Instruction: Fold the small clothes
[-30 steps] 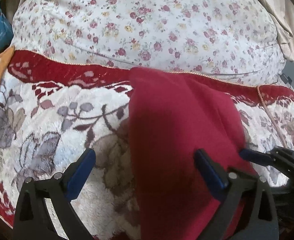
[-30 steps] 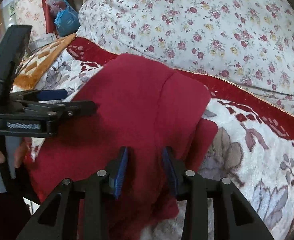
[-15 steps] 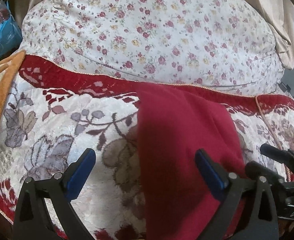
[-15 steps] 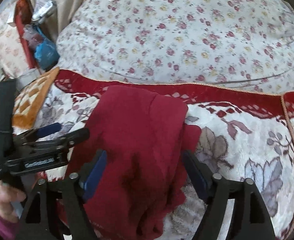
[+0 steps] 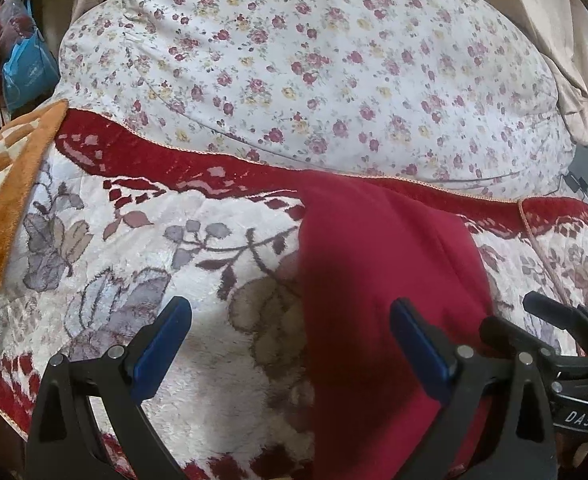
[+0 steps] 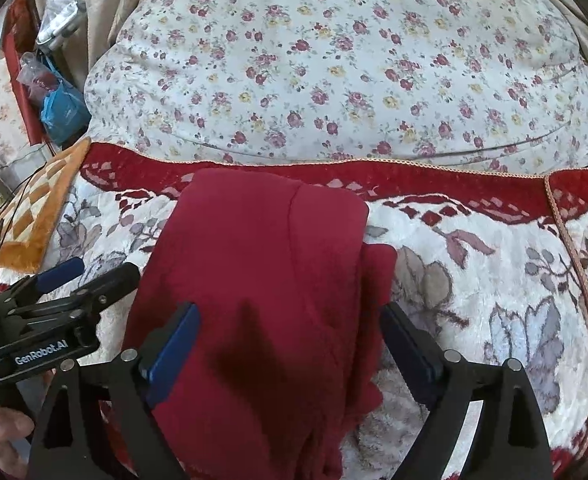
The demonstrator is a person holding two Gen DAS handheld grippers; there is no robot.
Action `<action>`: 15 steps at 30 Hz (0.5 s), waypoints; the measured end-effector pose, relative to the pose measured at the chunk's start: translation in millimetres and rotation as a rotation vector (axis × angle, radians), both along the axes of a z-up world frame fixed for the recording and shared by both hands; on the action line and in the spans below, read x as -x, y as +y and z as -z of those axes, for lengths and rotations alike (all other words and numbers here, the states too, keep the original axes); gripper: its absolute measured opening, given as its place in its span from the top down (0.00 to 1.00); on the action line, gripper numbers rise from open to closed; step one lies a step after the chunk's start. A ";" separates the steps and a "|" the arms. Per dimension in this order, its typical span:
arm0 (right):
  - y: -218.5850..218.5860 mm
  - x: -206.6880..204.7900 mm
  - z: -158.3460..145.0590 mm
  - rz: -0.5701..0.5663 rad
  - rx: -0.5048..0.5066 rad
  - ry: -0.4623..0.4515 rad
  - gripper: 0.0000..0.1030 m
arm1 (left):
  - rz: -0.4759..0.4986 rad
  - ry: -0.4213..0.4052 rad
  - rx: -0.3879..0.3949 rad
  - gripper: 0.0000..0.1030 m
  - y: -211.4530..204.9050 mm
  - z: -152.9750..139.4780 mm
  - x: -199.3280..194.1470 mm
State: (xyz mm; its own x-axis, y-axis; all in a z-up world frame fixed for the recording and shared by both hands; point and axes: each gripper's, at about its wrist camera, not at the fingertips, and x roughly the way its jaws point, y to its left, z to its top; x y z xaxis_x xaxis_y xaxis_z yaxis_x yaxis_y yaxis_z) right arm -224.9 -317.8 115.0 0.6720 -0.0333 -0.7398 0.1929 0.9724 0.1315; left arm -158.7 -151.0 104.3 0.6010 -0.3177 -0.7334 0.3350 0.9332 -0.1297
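A dark red garment point(image 6: 262, 280) lies folded lengthwise on the floral plush blanket point(image 6: 494, 280). It also shows in the left wrist view point(image 5: 374, 280). My right gripper point(image 6: 290, 344) is open, its jaws wide apart above the garment's near end, holding nothing. My left gripper point(image 5: 290, 340) is open and empty above the garment's left edge and the blanket point(image 5: 154, 260). The left gripper shows at the left of the right wrist view point(image 6: 62, 280). The right gripper shows at the right of the left wrist view point(image 5: 534, 320).
A big flowered quilt point(image 6: 334, 72) is piled behind the blanket. An orange checked mat point(image 6: 34, 216) lies at the left. A blue bag point(image 6: 62, 112) and other bags sit at the far left by a curtain.
My right gripper has opened, let go of the garment and drawn back. The garment now lies flat. My left gripper stayed open and has drawn back a little.
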 end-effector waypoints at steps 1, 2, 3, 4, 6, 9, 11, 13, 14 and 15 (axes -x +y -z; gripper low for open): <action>0.0 0.1 0.1 0.003 0.001 -0.001 0.09 | -0.001 -0.001 0.001 0.04 0.3 -0.3 0.2; -0.1 0.1 0.2 0.005 0.002 0.000 0.09 | -0.001 -0.002 0.001 0.04 0.5 -0.6 0.5; -0.8 -0.5 0.1 0.004 0.004 0.001 0.09 | -0.001 -0.004 0.001 0.04 0.5 -0.8 0.7; -0.7 -0.8 0.3 0.005 0.006 0.003 0.09 | -0.002 -0.006 0.000 0.04 0.6 -0.9 1.0; -0.4 -1.5 0.9 0.007 0.010 0.005 0.08 | -0.003 -0.010 -0.003 0.04 0.3 -1.0 1.1; -1.8 -3.8 2.9 0.011 0.011 0.015 0.08 | -0.004 -0.009 -0.005 0.04 0.1 -1.0 1.1; -2.4 -4.2 4.4 0.016 0.009 0.019 0.08 | -0.002 -0.010 -0.005 0.04 0.2 -1.2 1.0; -2.5 -4.4 5.9 0.021 0.008 0.022 0.08 | -0.001 -0.011 -0.004 0.04 0.1 -1.3 0.9; -2.5 -4.9 6.6 0.022 0.008 0.025 0.08 | -0.001 -0.011 -0.005 0.04 -0.1 -1.2 0.9; -2.2 -5.3 7.2 0.023 0.007 0.027 0.08 | -0.002 -0.010 -0.007 0.04 -0.3 -1.3 0.9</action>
